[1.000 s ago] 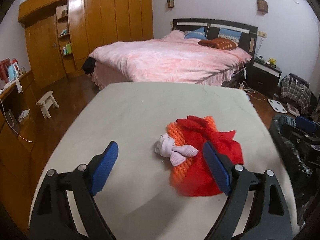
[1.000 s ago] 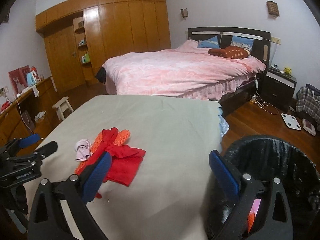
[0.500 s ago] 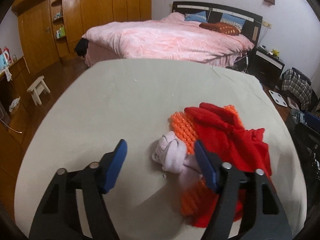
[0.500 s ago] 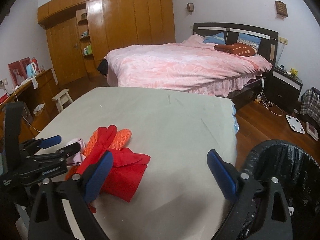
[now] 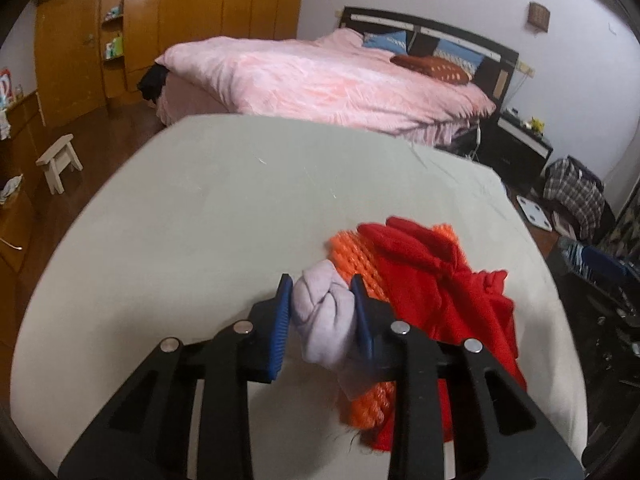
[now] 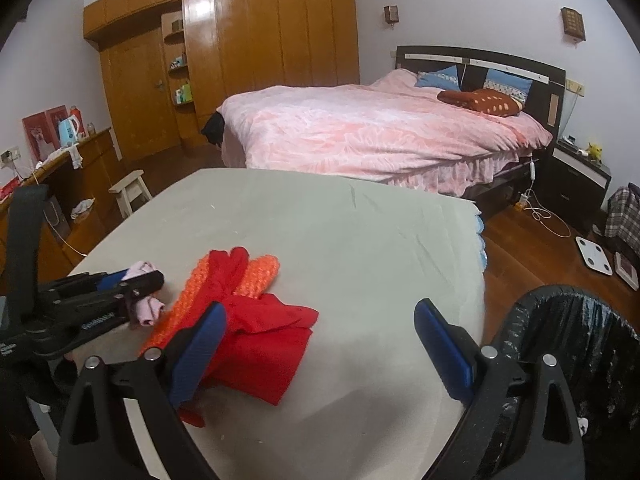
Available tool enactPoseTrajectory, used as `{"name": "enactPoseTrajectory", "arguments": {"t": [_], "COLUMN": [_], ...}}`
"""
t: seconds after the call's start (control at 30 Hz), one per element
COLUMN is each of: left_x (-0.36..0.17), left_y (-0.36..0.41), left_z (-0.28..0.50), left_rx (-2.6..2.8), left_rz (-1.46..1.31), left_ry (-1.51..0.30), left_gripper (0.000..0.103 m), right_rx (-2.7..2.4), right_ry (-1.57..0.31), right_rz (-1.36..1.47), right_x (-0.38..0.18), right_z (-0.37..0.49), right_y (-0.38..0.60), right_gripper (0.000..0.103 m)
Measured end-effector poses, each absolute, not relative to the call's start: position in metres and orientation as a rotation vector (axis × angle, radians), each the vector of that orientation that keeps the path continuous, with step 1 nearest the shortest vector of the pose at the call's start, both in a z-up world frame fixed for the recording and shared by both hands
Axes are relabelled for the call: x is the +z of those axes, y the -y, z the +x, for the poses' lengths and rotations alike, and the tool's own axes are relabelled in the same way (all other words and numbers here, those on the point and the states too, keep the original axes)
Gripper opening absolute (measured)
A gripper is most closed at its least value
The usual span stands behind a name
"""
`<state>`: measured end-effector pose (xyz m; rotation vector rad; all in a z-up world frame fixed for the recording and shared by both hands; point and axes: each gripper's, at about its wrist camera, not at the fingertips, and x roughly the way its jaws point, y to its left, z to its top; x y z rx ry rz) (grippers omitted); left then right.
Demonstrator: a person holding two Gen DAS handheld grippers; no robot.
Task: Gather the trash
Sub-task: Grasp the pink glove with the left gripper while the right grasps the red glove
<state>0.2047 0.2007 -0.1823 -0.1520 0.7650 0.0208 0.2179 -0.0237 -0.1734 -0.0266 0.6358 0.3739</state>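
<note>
Pale pink cloth bundle point(image 5: 324, 316) is pinched between the just-closing jaws of the left gripper point(image 5: 322, 312), deep between the pads. Right gripper point(image 6: 320, 344) is held spread, empty. Bundle should be lifted clear of the orange knit point(image 5: 352, 248) beside the right pad.

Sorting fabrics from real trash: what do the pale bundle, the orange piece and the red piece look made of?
Pale pink bundle: soft matte knit, probably cotton, going by its rolled folds. Orange piece: chunky knitted yarn with visible ribs. Red cloth: smooth matte fabric; its fibre is unclear.
</note>
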Motion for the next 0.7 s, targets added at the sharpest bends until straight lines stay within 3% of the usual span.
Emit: {"name": "enactPoseTrajectory", "arguments": {"t": [0.47, 0.7], "left_x": [-0.166, -0.171], "left_y": [-0.224, -0.232], "left_z": [0.158, 0.151], "left_rx": [0.082, 0.093], "left_rz": [-0.098, -0.1], "left_ry": [-0.744, -0.757], "left_gripper": [0.028, 0.028], "right_rx": [0.476, 0.484], "right_ry": [-0.689, -0.739], "right_rz": [-0.036, -0.031], "right_x": [-0.186, -0.201], "right_z": [0.201, 0.21], "right_y": [-0.026, -0.041], "right_gripper": [0.078, 0.062]}}
